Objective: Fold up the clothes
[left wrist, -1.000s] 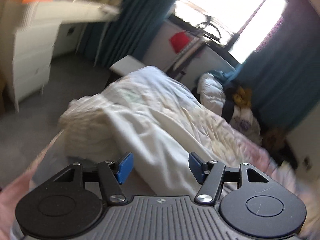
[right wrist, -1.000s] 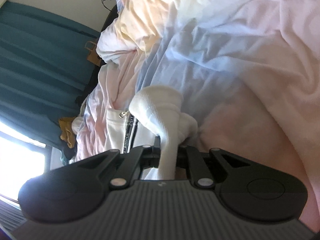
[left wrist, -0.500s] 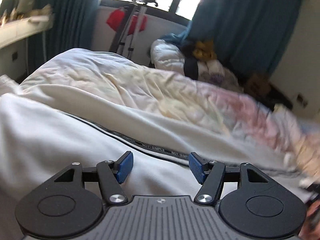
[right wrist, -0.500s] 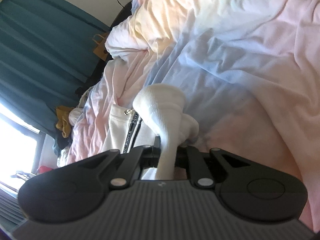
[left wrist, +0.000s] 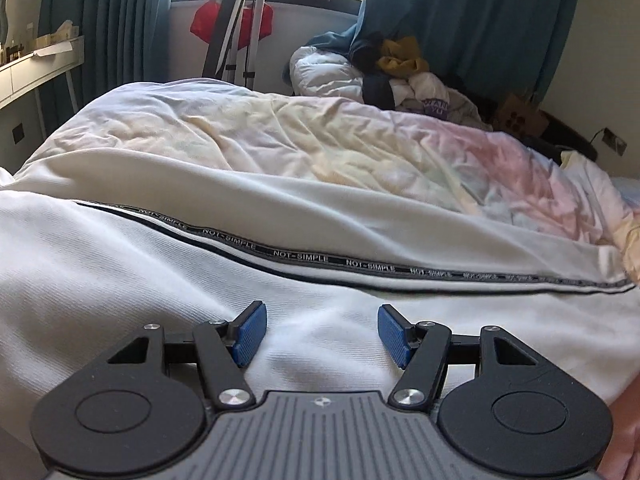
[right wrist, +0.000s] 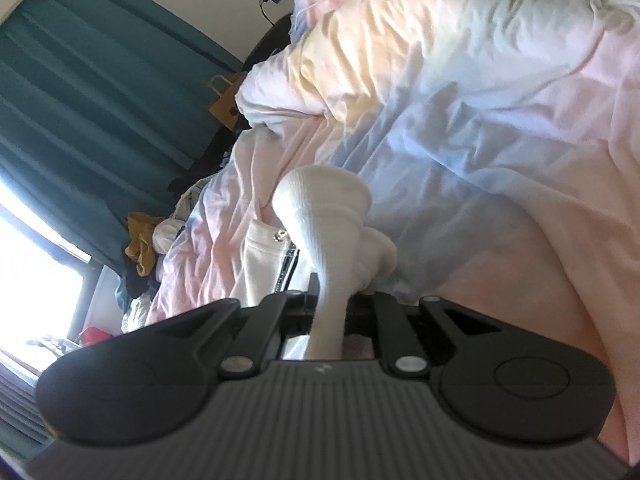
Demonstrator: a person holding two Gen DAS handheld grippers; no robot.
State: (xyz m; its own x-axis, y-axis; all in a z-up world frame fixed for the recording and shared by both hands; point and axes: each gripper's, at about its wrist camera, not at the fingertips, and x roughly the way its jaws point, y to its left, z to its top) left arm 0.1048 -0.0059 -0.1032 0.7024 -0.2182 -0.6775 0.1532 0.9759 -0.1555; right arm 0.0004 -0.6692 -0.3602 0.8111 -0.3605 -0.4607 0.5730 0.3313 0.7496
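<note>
A white garment (left wrist: 160, 280) with a black lettered zip band (left wrist: 360, 266) lies spread on the bed. My left gripper (left wrist: 320, 334) is open, its blue pads (left wrist: 250, 332) just above the white cloth, holding nothing. My right gripper (right wrist: 332, 300) is shut on a ribbed white cuff (right wrist: 324, 216) of the same garment, which bunches up past the jaws. More of the garment (right wrist: 264, 268) with its zip pull lies beyond in the right wrist view.
A pastel crumpled duvet (left wrist: 360, 148) covers the bed. A heap of clothes (left wrist: 400, 72) lies at the far end under teal curtains (left wrist: 460, 20). A metal stand (left wrist: 236, 20) is by the window, a white desk (left wrist: 36, 68) at left.
My left gripper swung from facing the room down low over the white garment, still open. My right gripper kept its hold on the cuff and tilted slightly.
</note>
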